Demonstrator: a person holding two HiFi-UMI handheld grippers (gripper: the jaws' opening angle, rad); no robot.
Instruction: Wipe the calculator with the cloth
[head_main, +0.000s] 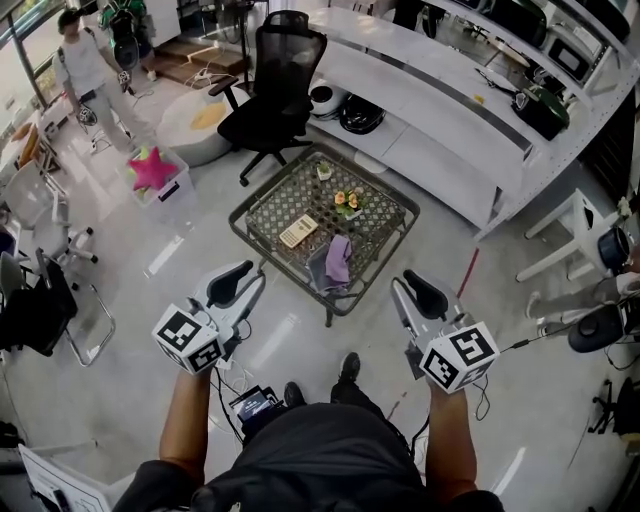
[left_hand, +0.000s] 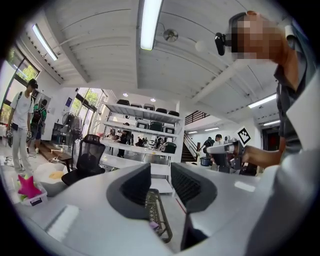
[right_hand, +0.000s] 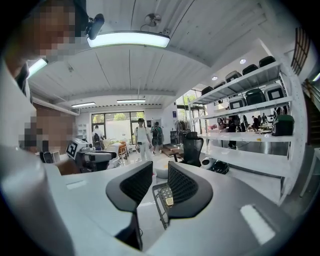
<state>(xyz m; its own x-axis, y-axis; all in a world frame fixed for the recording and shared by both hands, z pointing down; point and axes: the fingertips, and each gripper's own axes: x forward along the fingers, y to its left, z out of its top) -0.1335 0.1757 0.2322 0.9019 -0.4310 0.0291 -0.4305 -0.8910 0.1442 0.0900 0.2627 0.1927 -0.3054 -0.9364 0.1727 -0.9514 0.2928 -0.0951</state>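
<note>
A low wire-mesh table (head_main: 262, 203) stands on the floor ahead of me. On it lies the beige calculator (head_main: 298, 231), and to its right a purple cloth (head_main: 339, 258) rests on a grey cloth (head_main: 319, 270). My left gripper (head_main: 245, 276) and right gripper (head_main: 412, 290) hover short of the table's near edge, one on each side, touching nothing. Each has its jaws a little apart with nothing between them. In the left gripper view the gap of the left gripper (left_hand: 161, 187) frames the table (left_hand: 161, 220) and the purple cloth (left_hand: 154, 226). Past the right gripper (right_hand: 160, 185) the calculator (right_hand: 169, 201) shows.
Small plants (head_main: 347, 203) stand at the table's far side. A black office chair (head_main: 275, 75) and a long white counter (head_main: 440, 110) lie beyond. A pink star toy (head_main: 152, 168) sits in a box at left, near a standing person (head_main: 85, 65). A white stool (head_main: 575, 235) is at right.
</note>
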